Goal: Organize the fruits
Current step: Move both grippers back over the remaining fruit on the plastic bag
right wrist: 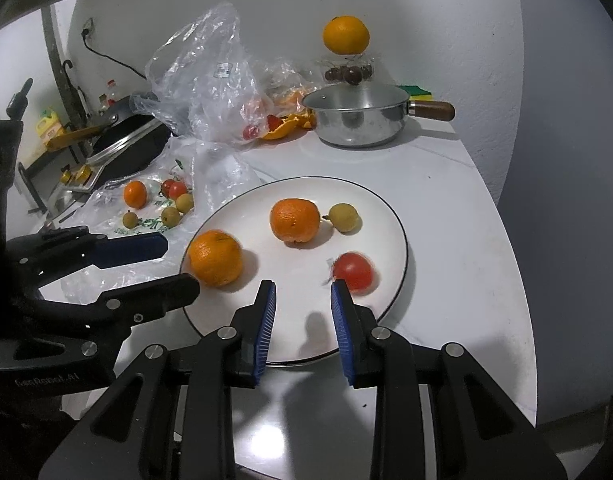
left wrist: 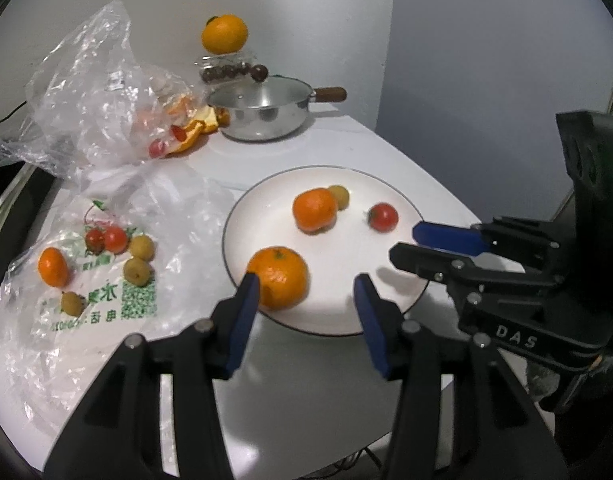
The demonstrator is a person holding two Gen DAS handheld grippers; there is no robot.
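A white plate (left wrist: pixel 338 312) (right wrist: pixel 242 320) holds two tangerines (left wrist: pixel 278 278) (left wrist: pixel 314 210) (right wrist: pixel 215 258) (right wrist: pixel 294 220), a yellow-green fruit (left wrist: pixel 340 196) (right wrist: pixel 344 218) and a red tomato (left wrist: pixel 383 218) (right wrist: pixel 353 271). My left gripper (left wrist: pixel 306 292) is open and empty over the plate's near edge, its left finger beside the near tangerine. My right gripper (right wrist: pixel 302 294) is open and empty, its right finger next to the tomato. Each gripper also shows in the other's view (left wrist: pixel 406 246) (right wrist: pixel 178 260).
A flat plastic bag (left wrist: pixel 102 280) (right wrist: pixel 158 212) left of the plate carries a tangerine, red tomatoes and several yellow-green fruits. Behind stand a crumpled bag with peels (left wrist: pixel 106 100), a steel pot (left wrist: pixel 262 114) (right wrist: pixel 358 118) and an orange on a jar (left wrist: pixel 224 34) (right wrist: pixel 345 35).
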